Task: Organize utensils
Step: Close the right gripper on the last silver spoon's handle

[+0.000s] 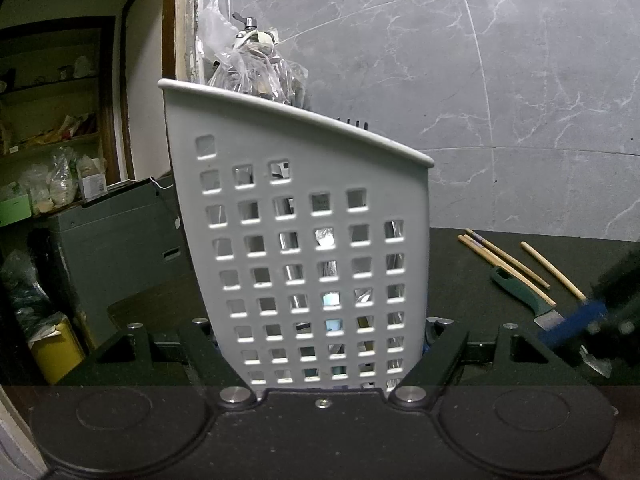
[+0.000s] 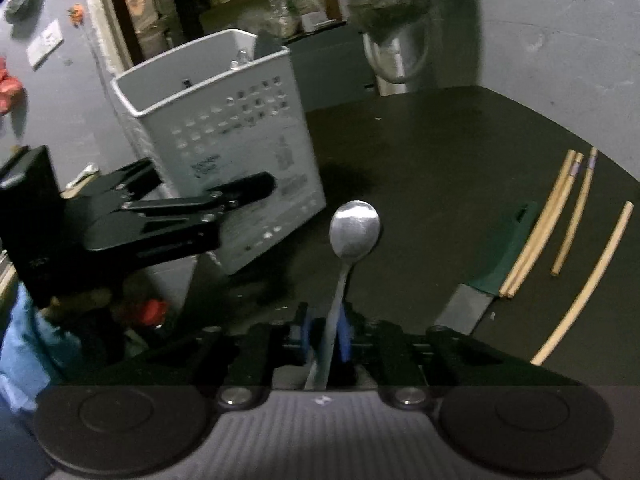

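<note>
A white perforated utensil holder [image 1: 304, 248] stands on the dark table, gripped at its base between my left gripper's [image 1: 320, 344] fingers; it also shows in the right wrist view [image 2: 224, 128], with the left gripper [image 2: 240, 196] clamped on its side. My right gripper [image 2: 326, 340] is shut on the handle of a metal spoon [image 2: 354, 230], bowl pointing forward above the table, right of the holder. Several wooden chopsticks [image 2: 576, 216] and a green-handled knife [image 2: 500, 264] lie on the table to the right. They also show in the left wrist view: chopsticks [image 1: 516, 268], knife [image 1: 520, 292].
A grey marble wall [image 1: 480, 80] stands behind the table. Plastic bags [image 1: 256, 68] sit behind the holder. Shelves with clutter [image 1: 52, 140] and a grey box [image 1: 116, 232] are to the left. The table's edge [image 2: 192, 280] runs near the holder.
</note>
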`<state>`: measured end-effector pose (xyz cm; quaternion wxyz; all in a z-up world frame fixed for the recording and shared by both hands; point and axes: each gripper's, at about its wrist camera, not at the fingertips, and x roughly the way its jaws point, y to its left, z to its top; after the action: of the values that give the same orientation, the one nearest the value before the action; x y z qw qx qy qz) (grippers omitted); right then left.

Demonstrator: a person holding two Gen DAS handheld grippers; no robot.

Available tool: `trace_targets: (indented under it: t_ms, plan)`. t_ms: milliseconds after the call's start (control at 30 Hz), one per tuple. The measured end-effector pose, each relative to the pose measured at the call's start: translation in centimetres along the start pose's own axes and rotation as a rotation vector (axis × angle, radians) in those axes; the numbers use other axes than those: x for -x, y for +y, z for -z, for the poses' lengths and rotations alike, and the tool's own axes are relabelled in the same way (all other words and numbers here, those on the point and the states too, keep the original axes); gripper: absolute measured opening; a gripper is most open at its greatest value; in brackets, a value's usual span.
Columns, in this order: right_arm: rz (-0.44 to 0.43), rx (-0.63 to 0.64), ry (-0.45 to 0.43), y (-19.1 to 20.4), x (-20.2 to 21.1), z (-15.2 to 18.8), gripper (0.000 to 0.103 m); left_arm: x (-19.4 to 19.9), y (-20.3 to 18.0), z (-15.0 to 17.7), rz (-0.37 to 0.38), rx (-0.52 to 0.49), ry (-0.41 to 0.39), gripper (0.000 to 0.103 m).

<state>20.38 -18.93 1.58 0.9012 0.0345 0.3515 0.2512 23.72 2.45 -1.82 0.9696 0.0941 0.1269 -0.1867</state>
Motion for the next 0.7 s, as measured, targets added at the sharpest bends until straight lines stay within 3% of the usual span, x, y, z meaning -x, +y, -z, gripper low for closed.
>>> trace_targets:
  t_ms: [67, 100, 133, 333, 600, 700]
  plan:
    - [0.02, 0.02, -0.032, -0.1, 0.3, -0.6, 0.036, 0.0, 0.0, 0.0, 0.0, -0.001, 0.0, 0.077]
    - [0.024, 0.031, -0.048, -0.4, 0.1, -1.0, 0.049, 0.0, 0.0, 0.0, 0.0, -0.001, 0.0, 0.077]
    - [0.031, 0.041, -0.065, -0.6, 0.1, -1.4, 0.055, 0.0, 0.0, 0.0, 0.0, -0.001, 0.0, 0.077]
    - [0.046, 0.042, -0.041, -3.0, -3.7, -4.7, 0.053, 0.0, 0.0, 0.0, 0.0, -0.003, 0.0, 0.078]
    - [0.033, 0.169, -0.003, -2.1, -5.8, -5.4, 0.052, -0.1, 0.0, 0.2, -0.002, -0.009, -0.001, 0.078]
    - [0.042, 0.227, 0.002, -1.2, -6.1, -5.2, 0.034, -0.1, 0.0, 0.2, -0.003, -0.009, -0.001, 0.078]
